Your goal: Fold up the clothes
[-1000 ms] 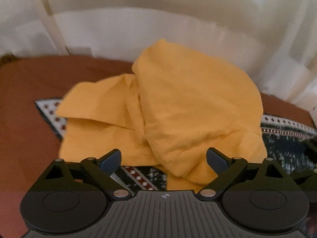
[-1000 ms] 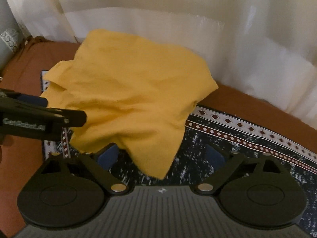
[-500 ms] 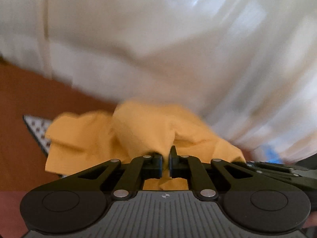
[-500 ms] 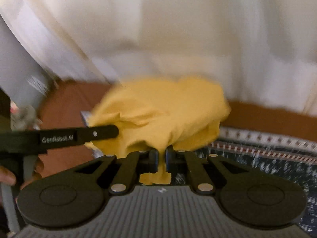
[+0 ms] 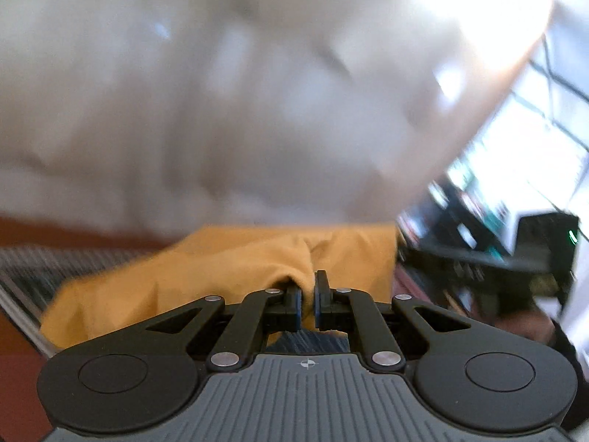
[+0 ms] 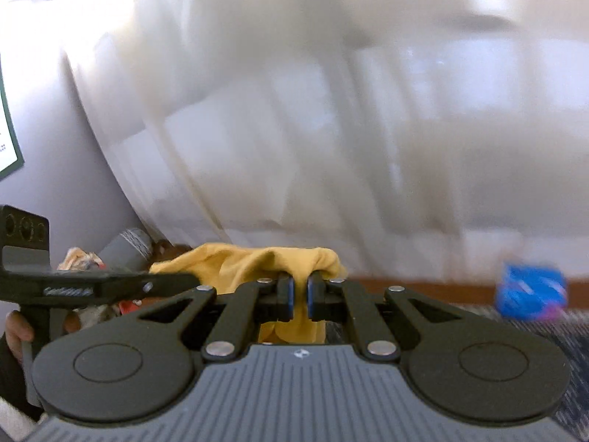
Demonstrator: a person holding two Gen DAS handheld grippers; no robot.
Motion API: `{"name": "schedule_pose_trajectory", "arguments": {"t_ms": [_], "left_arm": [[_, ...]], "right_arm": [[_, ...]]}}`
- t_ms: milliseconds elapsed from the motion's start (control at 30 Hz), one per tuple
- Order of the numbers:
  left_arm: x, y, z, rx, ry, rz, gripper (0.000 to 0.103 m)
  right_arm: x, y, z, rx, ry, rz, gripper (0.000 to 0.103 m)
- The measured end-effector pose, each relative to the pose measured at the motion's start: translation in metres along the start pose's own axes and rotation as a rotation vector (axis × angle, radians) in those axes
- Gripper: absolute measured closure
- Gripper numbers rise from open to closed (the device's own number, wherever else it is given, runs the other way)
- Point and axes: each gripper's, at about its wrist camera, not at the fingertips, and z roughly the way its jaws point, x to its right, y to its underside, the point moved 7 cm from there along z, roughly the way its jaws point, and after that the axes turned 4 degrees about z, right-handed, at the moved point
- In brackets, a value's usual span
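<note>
A yellow garment [image 5: 221,269] is lifted off the surface, bunched between both grippers. My left gripper [image 5: 307,296] is shut on a fold of it, with the cloth spreading left and ahead. My right gripper [image 6: 299,293] is shut on another part of the yellow garment [image 6: 257,261], which hangs down between its fingers. The left gripper's body [image 6: 95,283] shows at the left of the right wrist view. Both views are blurred by motion.
White curtains [image 6: 331,110] fill the background. A dark patterned cloth [image 5: 33,269] lies on the brown surface [image 5: 22,228] below. A blue object [image 6: 530,289] sits at the right. A grey roll and crumpled things [image 6: 125,248] lie at the left. Dark equipment [image 5: 515,250] stands right.
Both grippers went from open above the crumpled garment to shut on it, then lifted it. The views have tilted upward and the garment now hangs raised.
</note>
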Motion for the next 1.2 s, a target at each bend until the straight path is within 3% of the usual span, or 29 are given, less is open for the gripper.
{"name": "schedule_pose_trajectory", "arguments": {"t_ms": [100, 233, 333, 367, 433, 500, 533, 567, 667, 767, 867, 1100, 1200], "left_arm": [[0.033, 0.065, 0.047, -0.178, 0.034, -0.013, 0.1], [0.04, 0.135, 0.104, -0.37, 0.012, -0.086, 0.099], [0.034, 0.17, 0.121, -0.436, -0.057, -0.131, 0.093], [0.029, 0.177, 0.121, -0.445, -0.08, -0.145, 0.075], [0.02, 0.18, 0.108, -0.435, -0.156, -0.171, 0.069], [0.009, 0.176, 0.088, -0.395, -0.227, -0.198, 0.047], [0.001, 0.173, 0.08, -0.374, -0.262, -0.215, 0.043], [-0.007, 0.17, 0.072, -0.352, -0.298, -0.233, 0.038], [-0.037, 0.154, 0.061, -0.311, -0.416, -0.24, 0.032], [-0.071, 0.153, 0.07, -0.343, -0.473, -0.225, 0.033], [-0.099, 0.157, 0.085, -0.36, -0.458, -0.282, 0.034], [-0.125, 0.161, 0.114, -0.386, -0.4, -0.307, 0.034], [-0.13, 0.163, 0.121, -0.4, -0.376, -0.305, 0.041]], "right_arm": [[0.049, 0.054, -0.031, -0.101, 0.086, 0.103, 0.095], [0.111, 0.145, -0.043, -0.293, 0.197, 0.251, 0.095], [0.143, 0.211, -0.038, -0.431, 0.285, 0.269, 0.095], [0.149, 0.229, -0.035, -0.466, 0.306, 0.261, 0.094], [0.156, 0.247, -0.029, -0.526, 0.357, 0.222, 0.086], [0.166, 0.253, -0.027, -0.551, 0.43, 0.151, 0.075], [0.163, 0.247, -0.027, -0.526, 0.443, 0.109, 0.063], [0.157, 0.238, -0.028, -0.496, 0.449, 0.068, 0.059], [0.129, 0.204, -0.021, -0.397, 0.39, -0.029, 0.053], [0.094, 0.182, 0.003, -0.344, 0.285, -0.1, 0.044], [0.075, 0.189, 0.022, -0.373, 0.246, -0.129, 0.042], [0.055, 0.223, 0.056, -0.486, 0.235, -0.157, 0.041], [0.047, 0.238, 0.07, -0.534, 0.229, -0.169, 0.041]]}}
